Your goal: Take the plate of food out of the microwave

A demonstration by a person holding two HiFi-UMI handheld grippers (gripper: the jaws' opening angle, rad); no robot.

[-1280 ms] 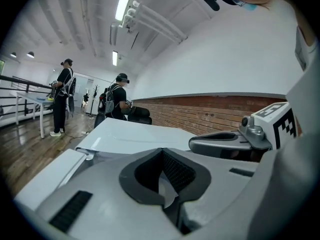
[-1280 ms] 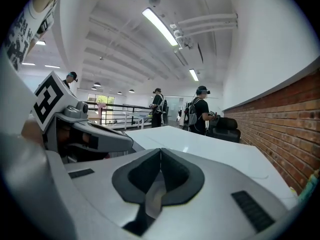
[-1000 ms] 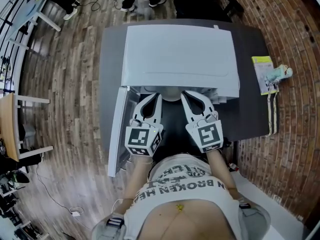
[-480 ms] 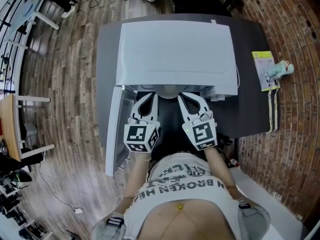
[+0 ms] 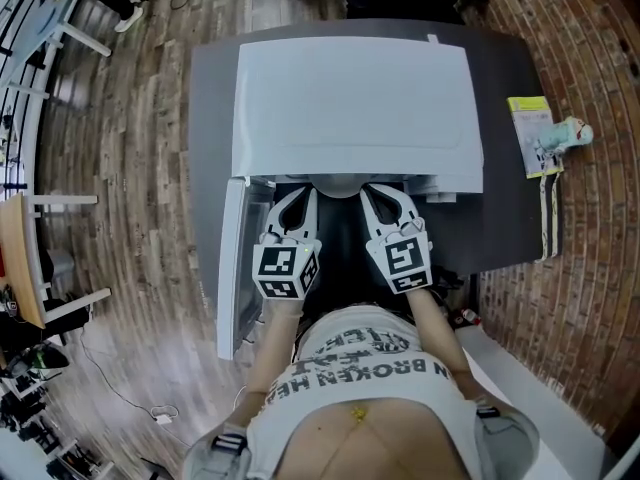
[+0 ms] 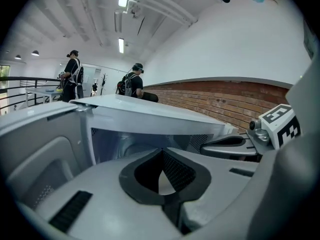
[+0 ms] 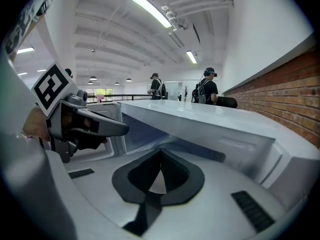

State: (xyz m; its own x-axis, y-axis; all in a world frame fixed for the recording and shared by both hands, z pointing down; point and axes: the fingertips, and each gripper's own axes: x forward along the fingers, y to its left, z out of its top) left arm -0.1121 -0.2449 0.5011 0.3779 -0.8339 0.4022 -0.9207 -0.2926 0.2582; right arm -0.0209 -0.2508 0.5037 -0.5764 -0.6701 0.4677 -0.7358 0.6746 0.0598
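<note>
the microwave stood on the dark table with its door swung open to the left, so that step was judged done. the left gripper and the right gripper were held side by side at the mouth of the cavity, tips at its front lip, one on each side of a pale curved edge taken to be the plate. the plate lay inside the cavity, nearly all of it hidden under the microwave's top in the head view, and no food on it could be made out. in the left gripper view the jaws met at their tips with nothing between the pads. a pale patch showed through the gap behind the tips, but it could not be told whether that was plate or cavity floor. the right gripper view showed the same: jaws together, nothing clamped. whether either tip touched the plate's rim could not be settled. assessment: an early stage, with access gained and both tools brought up to the opening, but no hold on the plate evident. outstanding items were to secure the plate, draw it clear of the cavity and bring it out over the table.
</note>
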